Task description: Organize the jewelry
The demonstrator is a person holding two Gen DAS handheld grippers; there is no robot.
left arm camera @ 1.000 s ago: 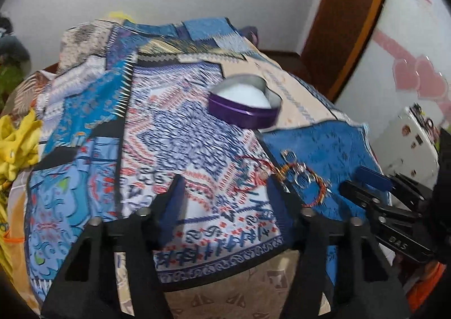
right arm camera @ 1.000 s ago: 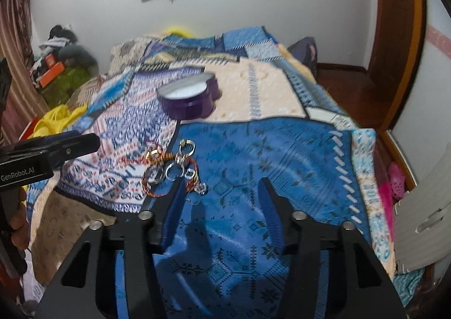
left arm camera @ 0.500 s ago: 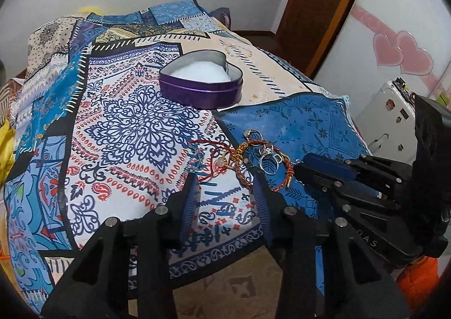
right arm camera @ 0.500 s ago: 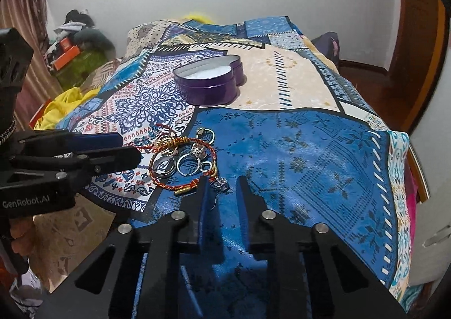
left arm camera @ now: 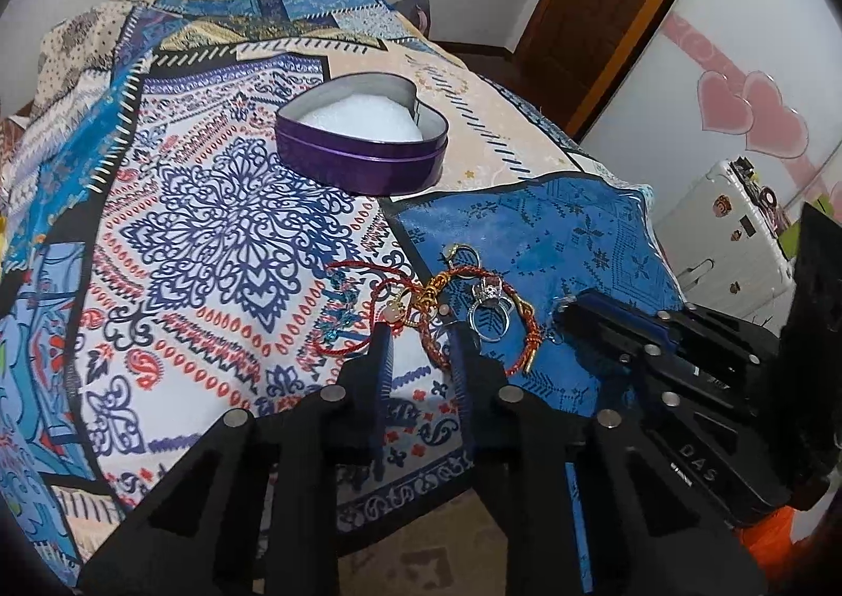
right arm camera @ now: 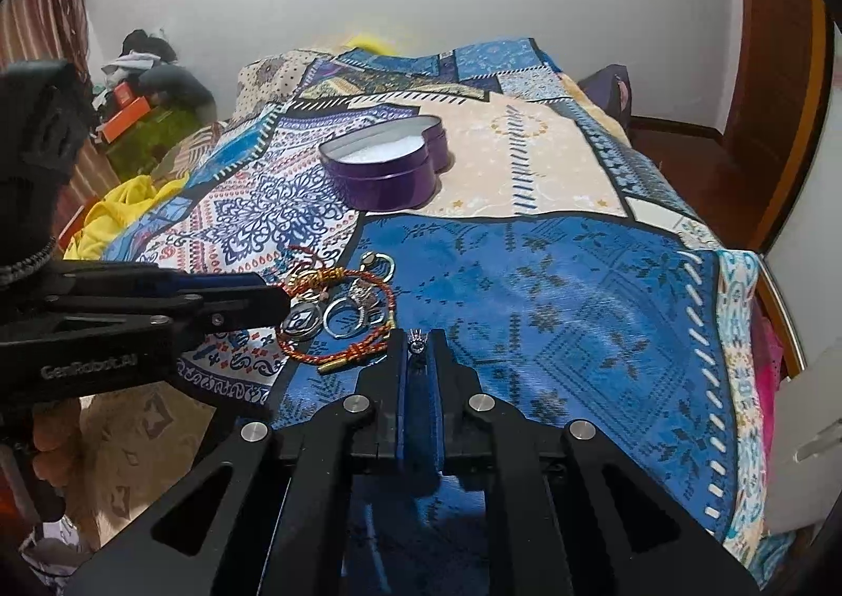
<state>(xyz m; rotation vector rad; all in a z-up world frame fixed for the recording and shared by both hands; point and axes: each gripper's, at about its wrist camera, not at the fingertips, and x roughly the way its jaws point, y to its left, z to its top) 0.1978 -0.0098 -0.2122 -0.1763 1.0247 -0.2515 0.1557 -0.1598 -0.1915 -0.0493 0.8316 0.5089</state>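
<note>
Right wrist view: right tongs (right arm camera: 417, 348) pinch a small ring (right arm camera: 416, 344); left tongs (left arm camera: 418, 338), closing, straddle the bracelets (left arm camera: 437, 333).

- "DAS" is printed in pale letters on the black body of the right gripper (left arm camera: 562, 327), seen from the left wrist.
- "GenRobot.AI" is printed on the black body of the left gripper (right arm camera: 281, 304), seen from the right wrist.
- The stickers on the white suitcase (left arm camera: 737, 238) cannot be read.

The tangled jewelry pile (left arm camera: 452, 311) partly hides behind the left gripper's fingers (left arm camera: 381, 348) — individual pieces blur together, too small to tell.
</note>
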